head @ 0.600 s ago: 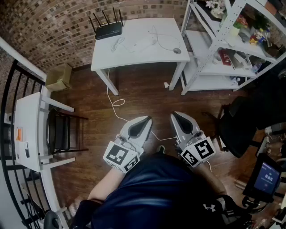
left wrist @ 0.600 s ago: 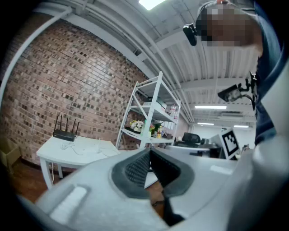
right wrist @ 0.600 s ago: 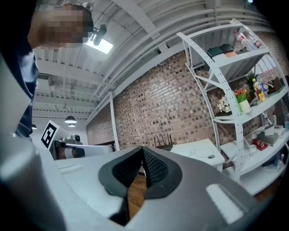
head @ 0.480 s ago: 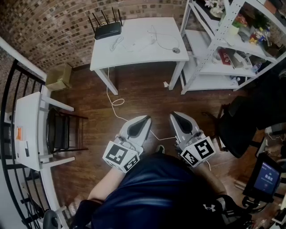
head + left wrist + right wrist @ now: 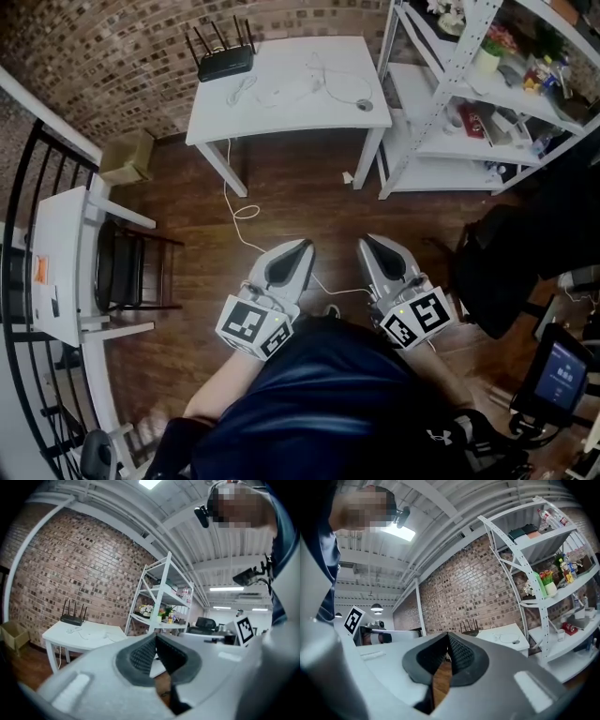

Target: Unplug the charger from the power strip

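Left gripper (image 5: 304,247), right gripper (image 5: 367,241) closed (both empty); power strip (image 5: 292,90) lies along table (image 5: 234,120).

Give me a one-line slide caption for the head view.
Left gripper and right gripper held shut and empty above a wood floor, facing a white table with a router.

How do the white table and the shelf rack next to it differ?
The table has one flat top carrying a router and white cables; the shelf rack has several tiers crowded with small items. The table stands lower than the shelf rack. Both are white, by the brick wall.
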Available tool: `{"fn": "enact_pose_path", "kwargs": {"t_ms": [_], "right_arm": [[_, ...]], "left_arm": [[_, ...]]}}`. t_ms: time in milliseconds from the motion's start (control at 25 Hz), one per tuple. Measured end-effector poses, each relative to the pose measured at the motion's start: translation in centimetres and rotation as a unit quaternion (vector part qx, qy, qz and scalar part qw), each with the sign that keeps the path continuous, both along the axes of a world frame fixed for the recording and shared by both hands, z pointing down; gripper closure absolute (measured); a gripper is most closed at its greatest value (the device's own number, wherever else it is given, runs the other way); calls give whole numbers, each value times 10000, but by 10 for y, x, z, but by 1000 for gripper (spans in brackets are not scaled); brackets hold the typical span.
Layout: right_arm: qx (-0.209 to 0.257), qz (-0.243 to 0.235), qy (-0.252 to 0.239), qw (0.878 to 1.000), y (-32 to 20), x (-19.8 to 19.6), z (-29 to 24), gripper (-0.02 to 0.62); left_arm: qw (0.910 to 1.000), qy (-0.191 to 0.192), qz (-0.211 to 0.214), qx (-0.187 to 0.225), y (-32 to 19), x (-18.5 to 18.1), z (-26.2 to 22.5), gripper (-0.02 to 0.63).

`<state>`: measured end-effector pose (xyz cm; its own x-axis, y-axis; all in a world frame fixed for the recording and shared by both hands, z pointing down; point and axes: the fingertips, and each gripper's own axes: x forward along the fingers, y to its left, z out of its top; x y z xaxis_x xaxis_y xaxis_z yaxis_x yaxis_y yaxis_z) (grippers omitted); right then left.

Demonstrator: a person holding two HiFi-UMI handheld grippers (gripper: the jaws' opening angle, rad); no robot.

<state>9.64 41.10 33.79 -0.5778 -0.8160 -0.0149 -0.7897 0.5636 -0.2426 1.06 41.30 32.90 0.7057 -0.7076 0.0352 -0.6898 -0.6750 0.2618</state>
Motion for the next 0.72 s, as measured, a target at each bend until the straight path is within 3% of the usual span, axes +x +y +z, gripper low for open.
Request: {"fn": "enact_pose_path", "kwargs": {"t_ms": [280,440,720], "right_arm": [[-15,59,-20,10000,-7,9,0,584],[26,160,79,9998,-6,-3,11,584],[-97,460,135,9988,-57,31,4,584]], "left_arm": [[10000,83,-2,11,-7,6,-8,601],[9999,125,91,66,-9,-6,2,569],[9994,260,198,82,-67,20,-1,569]]}}
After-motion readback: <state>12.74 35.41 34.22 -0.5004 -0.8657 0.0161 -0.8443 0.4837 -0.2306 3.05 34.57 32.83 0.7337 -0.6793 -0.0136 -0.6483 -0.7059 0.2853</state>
